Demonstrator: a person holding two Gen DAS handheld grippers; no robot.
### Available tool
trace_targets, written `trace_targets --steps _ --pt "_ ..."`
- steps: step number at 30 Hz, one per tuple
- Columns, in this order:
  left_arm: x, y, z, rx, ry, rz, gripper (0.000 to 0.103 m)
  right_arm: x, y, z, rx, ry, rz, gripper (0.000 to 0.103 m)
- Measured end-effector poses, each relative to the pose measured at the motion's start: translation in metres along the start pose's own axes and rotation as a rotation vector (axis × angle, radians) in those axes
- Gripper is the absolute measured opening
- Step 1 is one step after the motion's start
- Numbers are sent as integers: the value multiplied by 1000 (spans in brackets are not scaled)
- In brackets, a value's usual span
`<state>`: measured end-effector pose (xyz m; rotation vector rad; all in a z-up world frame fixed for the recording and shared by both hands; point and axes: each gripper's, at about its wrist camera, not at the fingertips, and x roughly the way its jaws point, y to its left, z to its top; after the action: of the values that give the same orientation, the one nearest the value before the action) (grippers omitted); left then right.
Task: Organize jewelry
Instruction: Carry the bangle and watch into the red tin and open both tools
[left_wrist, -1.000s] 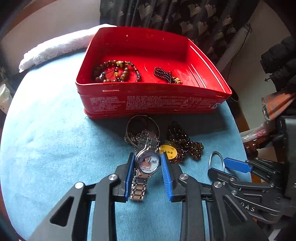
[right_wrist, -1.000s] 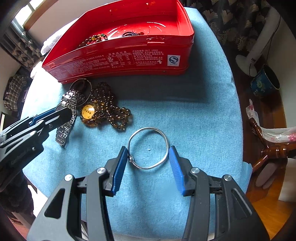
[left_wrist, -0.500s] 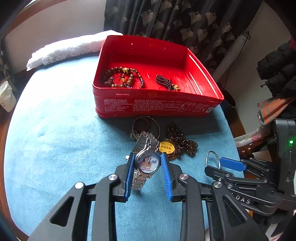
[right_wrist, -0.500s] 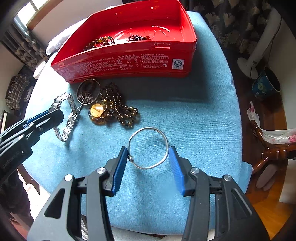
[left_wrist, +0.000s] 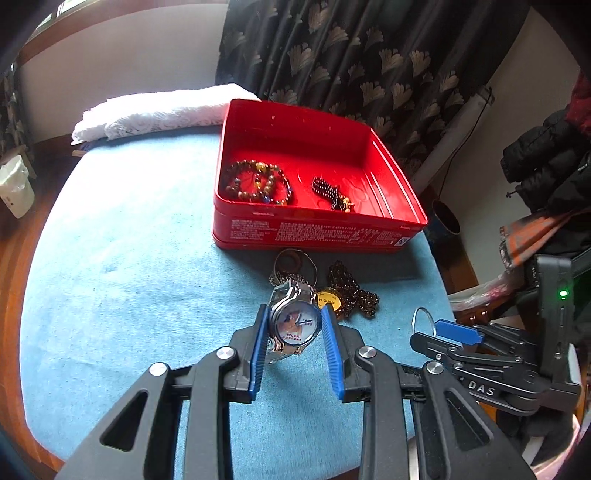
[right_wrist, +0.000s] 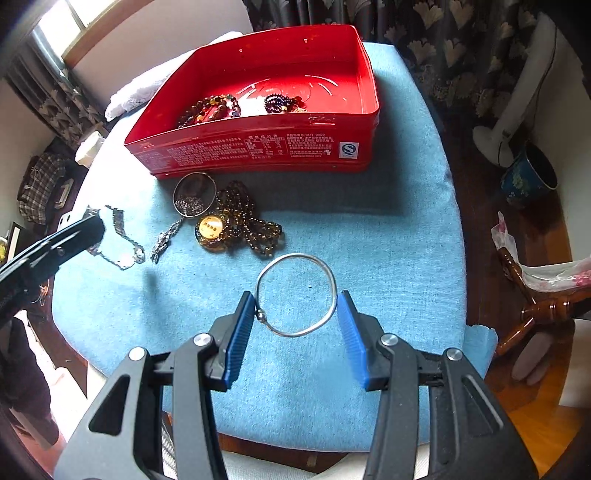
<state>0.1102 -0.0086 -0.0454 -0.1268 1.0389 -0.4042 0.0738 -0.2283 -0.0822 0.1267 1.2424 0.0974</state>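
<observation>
My left gripper (left_wrist: 295, 332) is shut on a silver wristwatch (left_wrist: 294, 322) and holds it above the blue cloth; its band hangs in the right wrist view (right_wrist: 118, 243). My right gripper (right_wrist: 295, 317) is shut on a thin silver bangle (right_wrist: 296, 295), lifted off the cloth. The red tin (left_wrist: 317, 232) stands behind, holding a brown bead bracelet (left_wrist: 258, 181) and a dark bead bracelet (left_wrist: 332, 192). In front of the tin (right_wrist: 258, 151) lie a brown bead necklace with a yellow pendant (right_wrist: 236, 225) and a round metal piece (right_wrist: 194, 195).
A white lace cloth (left_wrist: 159, 114) lies at the table's back left. Dark curtains (left_wrist: 369, 55) hang behind. A fan stand (right_wrist: 506, 122) and a blue pot (right_wrist: 528, 177) stand on the floor to the right. The right gripper's body (left_wrist: 498, 365) shows beside the left one.
Both grippers have risen and drawn back from the tin. The watch has come up off the cloth with the left gripper, and the bangle has risen with the right.
</observation>
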Motion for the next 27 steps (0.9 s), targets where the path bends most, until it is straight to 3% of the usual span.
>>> trace_targets --steps 8,18,27 --pt "-25 16 8 -31 -54 5 28 -5 4 2 -6 -11 5 45" --pt "-26 17 23 -41 -82 6 28 -17 14 17 -46 -50 1 45" --pt "-28 2 57 -13 -152 -25 28 -40 17 57 -81 -131 9 45"
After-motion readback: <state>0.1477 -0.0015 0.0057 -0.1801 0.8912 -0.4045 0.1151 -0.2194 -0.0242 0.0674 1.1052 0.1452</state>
